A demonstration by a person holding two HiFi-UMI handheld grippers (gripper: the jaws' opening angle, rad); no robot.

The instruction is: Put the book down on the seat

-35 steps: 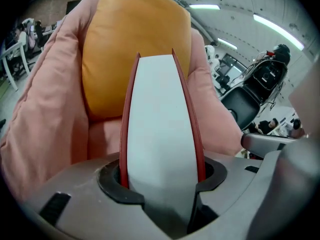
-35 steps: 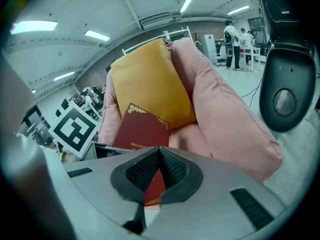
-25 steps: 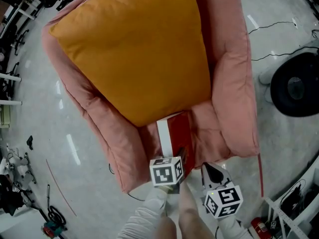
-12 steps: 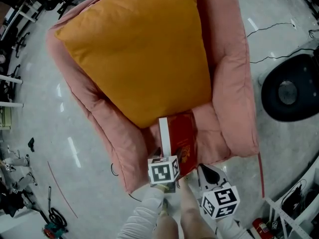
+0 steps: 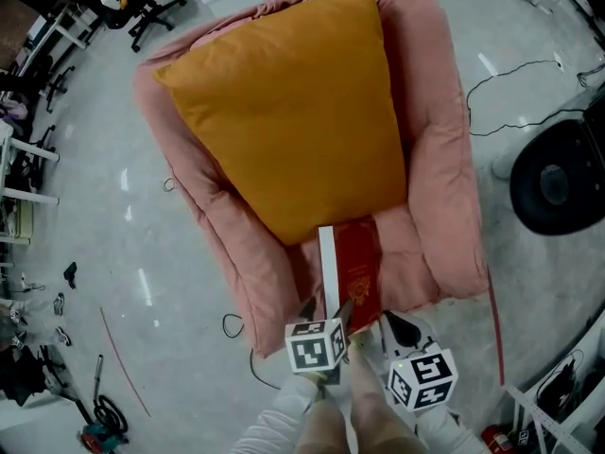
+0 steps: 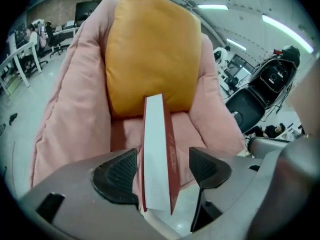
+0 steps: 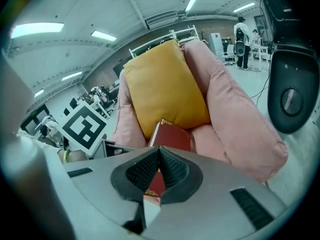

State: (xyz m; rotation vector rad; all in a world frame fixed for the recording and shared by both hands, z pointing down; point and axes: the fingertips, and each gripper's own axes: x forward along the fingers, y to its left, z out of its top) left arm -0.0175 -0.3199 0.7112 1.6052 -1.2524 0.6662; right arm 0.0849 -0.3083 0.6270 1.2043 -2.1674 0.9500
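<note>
Book [image 5: 357, 263] lies on the armchair seat [image 5: 397, 223], near end at the front lip. My left tool [image 6: 162, 169] is closing, jaws astride the book, not pressing. My right tool [image 7: 159, 159] is clamped together, empty. Risk: a pad snags the cover as I withdraw and drags the book off.

The book [image 5: 356, 265] was closed, with a red cover bearing gold ornament and a white page edge showing along its left side. It lay lengthwise at the lower centre of the head view on the pink padded seat [image 5: 408, 244], its far end against the orange cushion [image 5: 293, 121] and its near end at the seat's front edge.
</note>
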